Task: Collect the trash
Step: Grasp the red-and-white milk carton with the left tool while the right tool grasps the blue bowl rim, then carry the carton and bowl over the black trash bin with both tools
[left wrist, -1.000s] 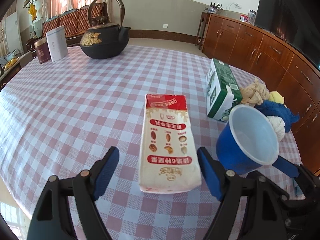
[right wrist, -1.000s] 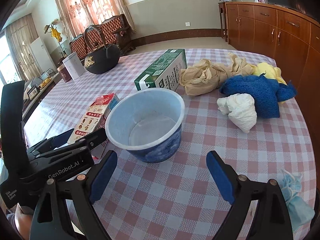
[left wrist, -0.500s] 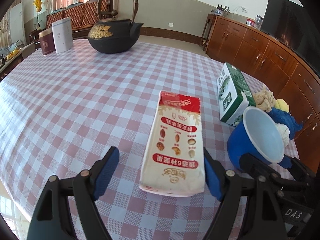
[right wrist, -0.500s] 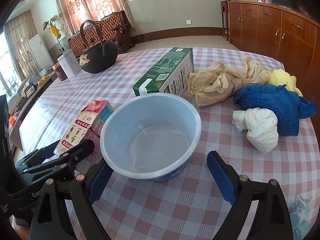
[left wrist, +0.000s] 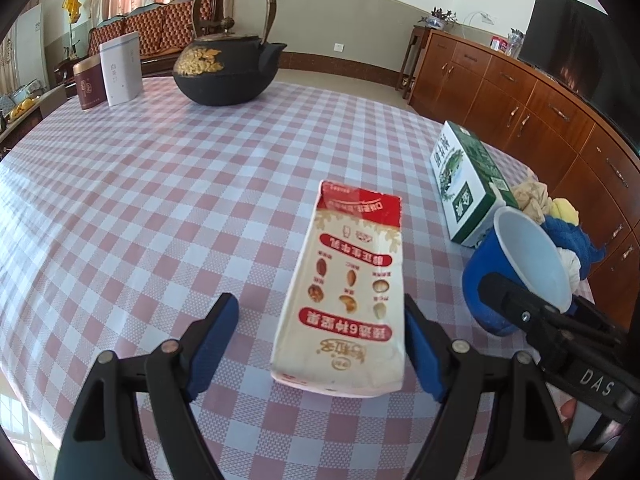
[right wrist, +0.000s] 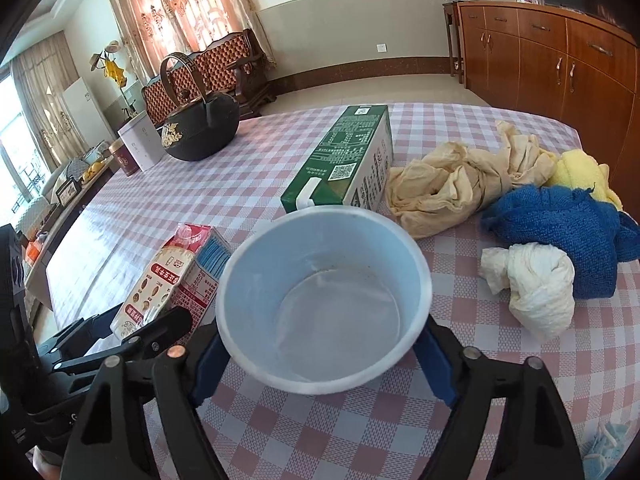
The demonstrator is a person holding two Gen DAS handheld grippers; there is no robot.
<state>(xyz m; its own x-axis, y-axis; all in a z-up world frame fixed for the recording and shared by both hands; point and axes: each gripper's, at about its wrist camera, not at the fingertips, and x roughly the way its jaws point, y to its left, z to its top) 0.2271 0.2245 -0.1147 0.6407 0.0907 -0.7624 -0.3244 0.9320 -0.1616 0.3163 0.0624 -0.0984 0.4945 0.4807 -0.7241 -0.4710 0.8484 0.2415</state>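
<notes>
A red-and-cream drink carton (left wrist: 352, 288) lies flat on the checked tablecloth between the jaws of my left gripper (left wrist: 320, 308). That gripper is open: its right pad sits beside the carton's edge, its left pad stands well clear. A blue bowl with a pale inside (right wrist: 324, 292) stands upright to the right of the carton (right wrist: 160, 284). My right gripper (right wrist: 324, 340) straddles it, jaws closing, blue pads tucked under the rim at either side. Contact with the wall is hidden. The left wrist view shows one right-gripper finger (left wrist: 520, 312) against the bowl (left wrist: 496, 280).
A green carton (right wrist: 348, 160) lies behind the bowl. Beige (right wrist: 452, 184), blue (right wrist: 560, 224) and yellow (right wrist: 580, 172) cloths and a white wad (right wrist: 536, 284) crowd the right. A black teapot (left wrist: 224, 68) and two tins (left wrist: 120, 68) stand far back. Wooden cabinets (left wrist: 540, 112) line the right wall.
My right gripper has moved forward until the bowl sits between its jaws, and the jaws have narrowed around it. The left gripper has barely shifted; the carton now lies nearer its right pad.
</notes>
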